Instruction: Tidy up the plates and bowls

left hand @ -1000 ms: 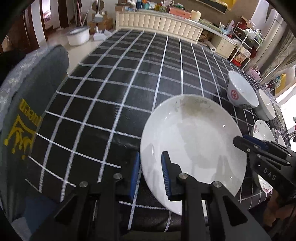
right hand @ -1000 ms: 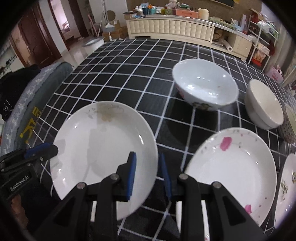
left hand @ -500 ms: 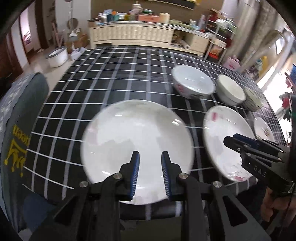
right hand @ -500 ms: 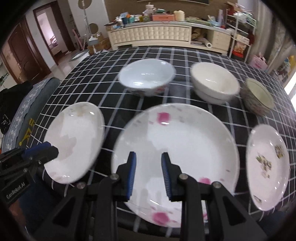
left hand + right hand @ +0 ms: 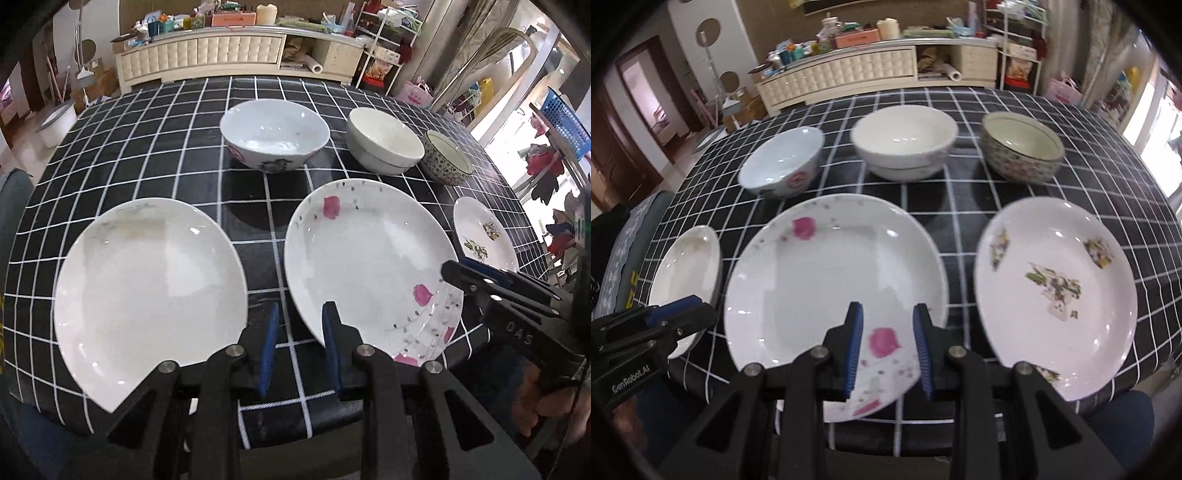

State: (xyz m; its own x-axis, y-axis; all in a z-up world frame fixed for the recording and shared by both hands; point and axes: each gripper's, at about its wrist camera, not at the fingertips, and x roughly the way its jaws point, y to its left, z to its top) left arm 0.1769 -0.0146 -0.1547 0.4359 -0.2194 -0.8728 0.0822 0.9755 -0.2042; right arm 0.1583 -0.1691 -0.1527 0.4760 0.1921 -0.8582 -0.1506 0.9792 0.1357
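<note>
Both of your grippers have swung across the table toward its right side since the earlier frames: your left gripper (image 5: pixel 297 339), which a second ago sat at the near rim of the plain white plate (image 5: pixel 147 284), now hangs over the bare checked cloth between that plate and the pink-flowered plate (image 5: pixel 365 258). Your right gripper (image 5: pixel 888 347) has gone from the gap between those two plates to a spot above the pink-flowered plate's near rim.

Neither gripper holds anything. Each has its blue pads a narrow gap apart with nothing between them.

On the black-and-white checked table (image 5: pixel 147 147), three plates lie in a row along the near edge: the plain white plate toward the near left corner, the pink-flowered plate in the middle, and the green-patterned plate (image 5: pixel 1056 288) toward the near right corner. Behind them three bowls stand in a row toward the far edge: the pale blue bowl (image 5: pixel 275 134) on the left, the white bowl (image 5: pixel 384 146) in the middle, and the speckled bowl (image 5: pixel 445 160) just beside it on the right.
</note>
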